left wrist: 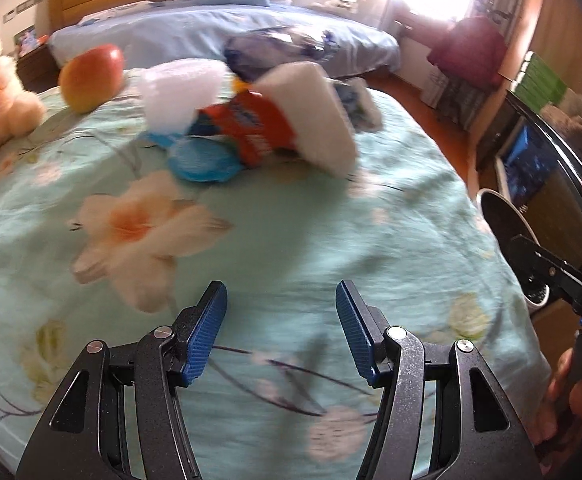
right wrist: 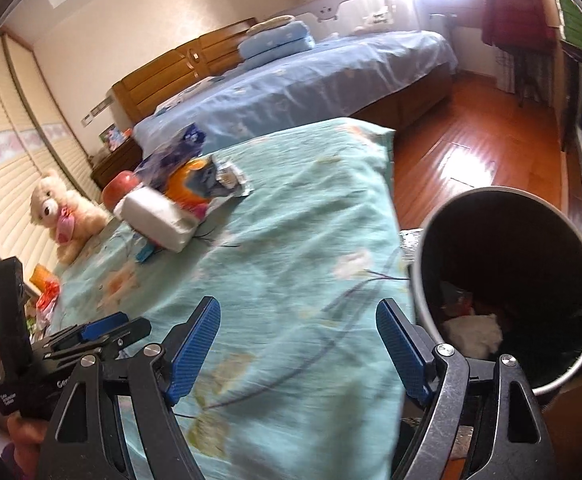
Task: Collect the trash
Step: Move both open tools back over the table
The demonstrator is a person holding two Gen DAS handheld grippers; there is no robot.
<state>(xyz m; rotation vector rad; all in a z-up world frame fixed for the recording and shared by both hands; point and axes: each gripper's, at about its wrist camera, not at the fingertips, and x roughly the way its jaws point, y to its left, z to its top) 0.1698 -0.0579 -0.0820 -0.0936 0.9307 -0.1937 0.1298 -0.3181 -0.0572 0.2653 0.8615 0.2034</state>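
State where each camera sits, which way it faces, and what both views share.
Left wrist: sits on the left gripper, faces across the floral bedspread toward the trash pile; open blue fingers and the right gripper show.
Right wrist: sits on the right gripper, faces along the bed beside the trash bin; left gripper shows.
Shared: pile, apple, teddy bear.

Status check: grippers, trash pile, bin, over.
Left gripper and right gripper open, empty. Trash pile on bedspread, untouched. Bin at bedside, partly filled. Path clear.

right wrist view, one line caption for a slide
Open right hand-held gripper over the floral bedspread, trash bin alongside, wrapper pile ahead.
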